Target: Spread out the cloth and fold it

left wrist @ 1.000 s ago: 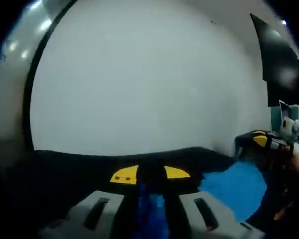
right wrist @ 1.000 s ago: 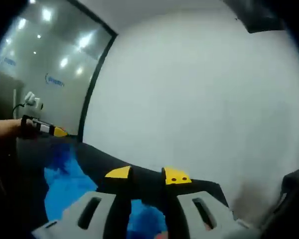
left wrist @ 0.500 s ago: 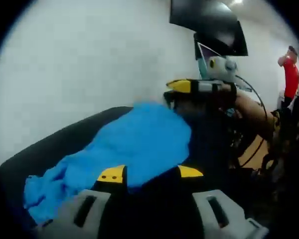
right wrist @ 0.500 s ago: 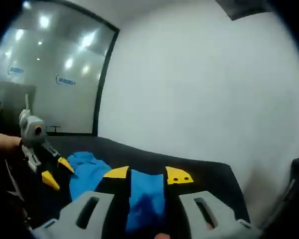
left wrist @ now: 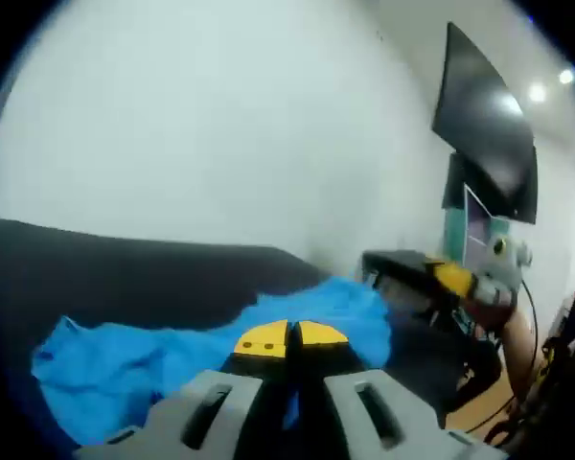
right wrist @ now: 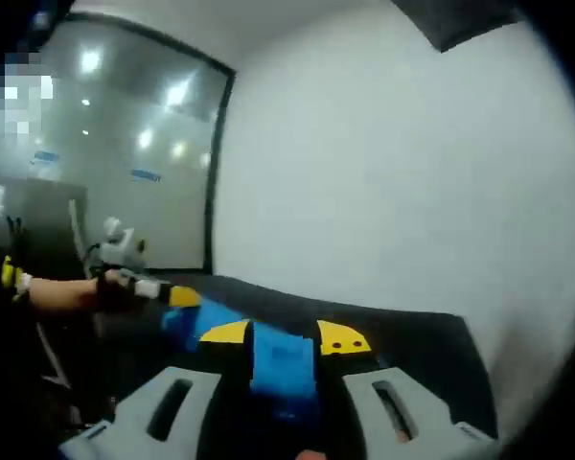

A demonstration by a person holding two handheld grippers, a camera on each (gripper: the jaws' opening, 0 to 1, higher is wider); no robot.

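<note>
Soft, light cloth [left wrist: 134,369] (limp, drapes over worktop [left wrist: 96,278]), pinched by both grippers [left wrist: 289,335] [right wrist: 283,337]; best held at corners.

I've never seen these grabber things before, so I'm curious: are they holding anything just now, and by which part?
Both hold the blue cloth: the left gripper is shut on its edge, and the right gripper pinches another part between its jaws.

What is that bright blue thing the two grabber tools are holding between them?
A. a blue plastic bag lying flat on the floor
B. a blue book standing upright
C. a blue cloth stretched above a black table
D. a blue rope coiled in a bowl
C: the blue cloth runs, rumpled and soft, from the left gripper to the right gripper, over the black table.
</note>
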